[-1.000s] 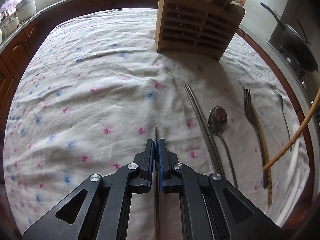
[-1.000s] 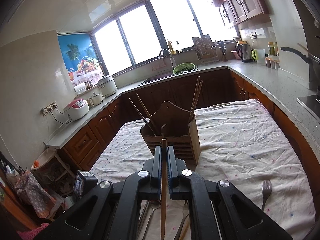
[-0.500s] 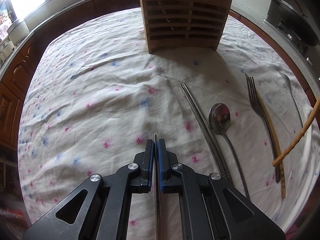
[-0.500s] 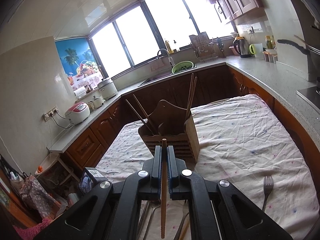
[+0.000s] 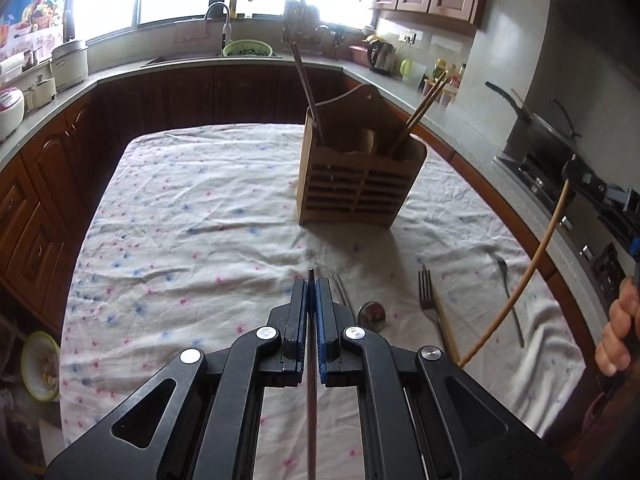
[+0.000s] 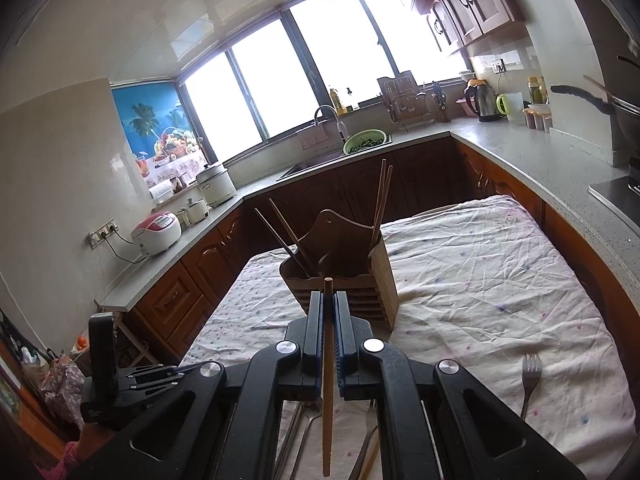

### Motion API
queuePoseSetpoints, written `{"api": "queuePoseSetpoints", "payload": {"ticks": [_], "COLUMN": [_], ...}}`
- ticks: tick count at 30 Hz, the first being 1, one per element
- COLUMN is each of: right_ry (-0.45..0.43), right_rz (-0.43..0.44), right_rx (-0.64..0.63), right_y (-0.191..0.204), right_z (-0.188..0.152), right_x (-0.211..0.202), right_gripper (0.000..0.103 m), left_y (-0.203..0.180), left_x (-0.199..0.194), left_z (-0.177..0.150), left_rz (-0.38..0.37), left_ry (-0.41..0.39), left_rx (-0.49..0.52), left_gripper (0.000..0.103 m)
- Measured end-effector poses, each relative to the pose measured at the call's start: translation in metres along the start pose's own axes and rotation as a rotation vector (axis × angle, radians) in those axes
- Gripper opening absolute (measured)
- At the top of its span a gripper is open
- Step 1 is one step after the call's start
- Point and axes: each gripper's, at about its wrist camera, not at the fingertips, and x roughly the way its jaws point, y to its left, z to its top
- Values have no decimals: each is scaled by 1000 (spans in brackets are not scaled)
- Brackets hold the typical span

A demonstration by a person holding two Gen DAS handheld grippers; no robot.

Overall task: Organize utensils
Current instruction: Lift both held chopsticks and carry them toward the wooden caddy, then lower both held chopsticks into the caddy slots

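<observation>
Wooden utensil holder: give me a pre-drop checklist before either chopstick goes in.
1. Left hand-held gripper shut on metal chopstick: ok.
2. Right hand-held gripper shut on wooden chopstick: ok.
3. Wooden utensil holder upright on tablecloth: ok.
4. Either chopstick tip above a holder opening: not ok, both short of it.
5. Free room in compartments: cannot tell.
6. Fork and spoon left on cloth: not ok.

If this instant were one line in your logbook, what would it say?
left gripper: shut on metal chopstick | right gripper: shut on wooden chopstick | wooden holder: upright on tablecloth | spoon, fork: on cloth
</observation>
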Motion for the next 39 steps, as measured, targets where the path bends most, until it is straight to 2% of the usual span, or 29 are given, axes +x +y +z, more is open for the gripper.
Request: {"api": "queuePoseSetpoints", "payload": {"ticks": [11,22,28,39], "right_ry": [-30,-55,-73,-270], "right_rz": [-3,-19,-36,-72], "right_rx": [-16,-30,-40,-46], "right_y": [6,7,5,4], "right_z": [6,16,27,97], "right_x": [-6,2,16,38], "right_gripper": [4,4,4,4], "left_y": [-2,0,-2,-11], "left_x": [-41,-52,-56,-58], "left_z": [19,44,70,155], "left_rz": [-20,-31,-39,-20], "left_ry": [-144,-232,-297,-514], "left_rx": [-41,-73,-79,-83], "left_gripper": [3,3,3,3]}}
